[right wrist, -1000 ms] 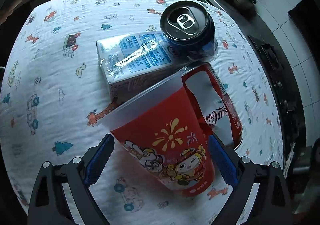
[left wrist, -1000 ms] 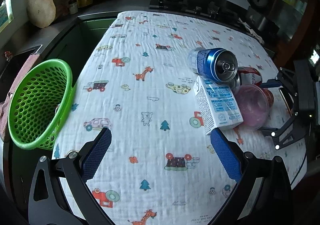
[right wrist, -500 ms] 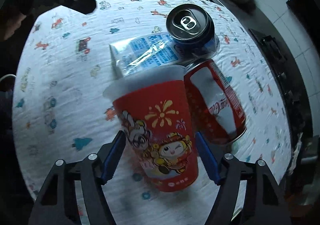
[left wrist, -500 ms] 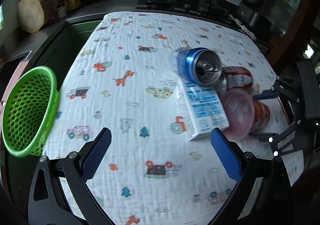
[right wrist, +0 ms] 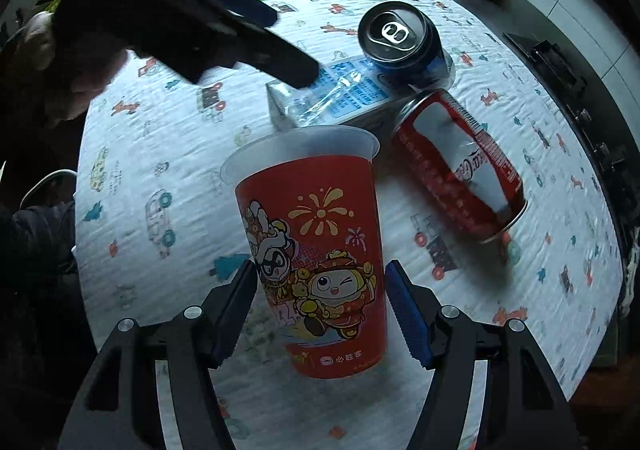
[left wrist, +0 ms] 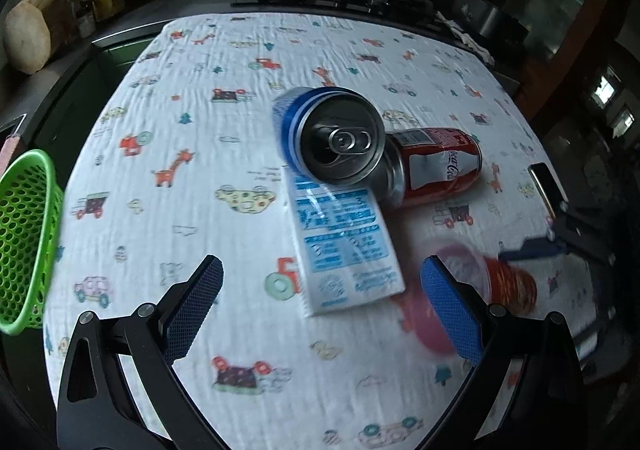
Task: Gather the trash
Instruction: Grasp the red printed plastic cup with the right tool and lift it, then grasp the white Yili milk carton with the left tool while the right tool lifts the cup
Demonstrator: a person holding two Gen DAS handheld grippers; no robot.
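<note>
Gripped in the right claw [right wrist: 320, 304]: a tapered red paper cup [right wrist: 316, 250] with glossy cartoon print and a frosted translucent rim, blue ribbed pads [right wrist: 408, 318] pressed on its lower sides after just closing in, cup tilted above the cloth. Blurred in the left wrist view, low at the right, pink mouth turned toward the lens [left wrist: 476, 290].

Just beyond the cup, flat on its side: a rectangular milk carton [left wrist: 344, 246], white with blue print panels, shiny film over it catching the light. Resting on the carton's far end, a blue aluminium can [left wrist: 328, 141], cylindrical, silver lid and pull tab facing up toward the cameras. Touching it on the right, lying on its side: a red Coca-Cola can [left wrist: 436, 169], smooth metal with a white patch on the wall.

Hovering over the near end of the carton, the left claw [left wrist: 320, 314], spread wide with nothing between its blue textured pads, touching nothing.

Under everything, a white crinkled muslin cloth [left wrist: 192, 209] printed with giraffes, cars and trees, covering the table. At the table's left edge, a bright green plastic basket [left wrist: 24, 246] with round perforations, well apart from the trash.
</note>
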